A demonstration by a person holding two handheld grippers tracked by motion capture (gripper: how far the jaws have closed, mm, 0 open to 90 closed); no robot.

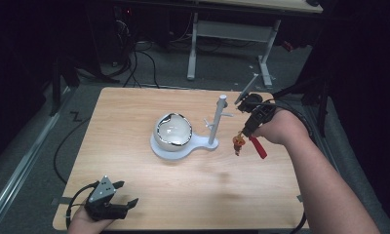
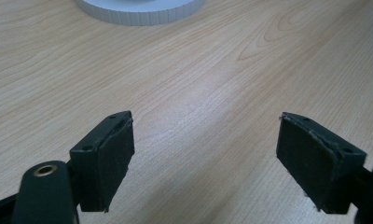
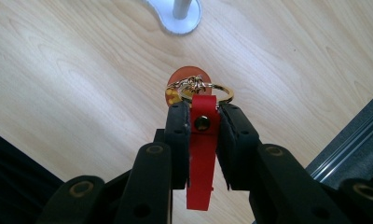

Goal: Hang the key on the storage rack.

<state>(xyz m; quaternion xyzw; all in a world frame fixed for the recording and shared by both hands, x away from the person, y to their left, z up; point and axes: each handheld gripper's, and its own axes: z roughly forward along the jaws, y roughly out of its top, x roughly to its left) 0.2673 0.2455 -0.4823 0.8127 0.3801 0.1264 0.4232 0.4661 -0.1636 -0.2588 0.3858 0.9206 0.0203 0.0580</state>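
My right gripper (image 1: 245, 132) is held above the table's right side, shut on the red strap (image 3: 202, 154) of a keychain (image 1: 239, 144). A gold ring (image 3: 206, 91) and an orange round charm (image 3: 184, 81) hang below the strap. Just left of it rises a white stand (image 1: 216, 122) with a post and small pegs, on a base carrying a white bowl (image 1: 173, 130). The post's foot (image 3: 180, 14) shows in the right gripper view. My left gripper (image 1: 122, 194) rests at the near left corner of the table, open, with nothing between its pads (image 2: 105, 156).
The wooden table (image 1: 134, 170) has bare surface across its front and left. The stand's white base edge (image 2: 138, 10) lies ahead of the left gripper. Beyond the table are a desk frame (image 1: 229, 36) and floor cables (image 1: 134, 63).
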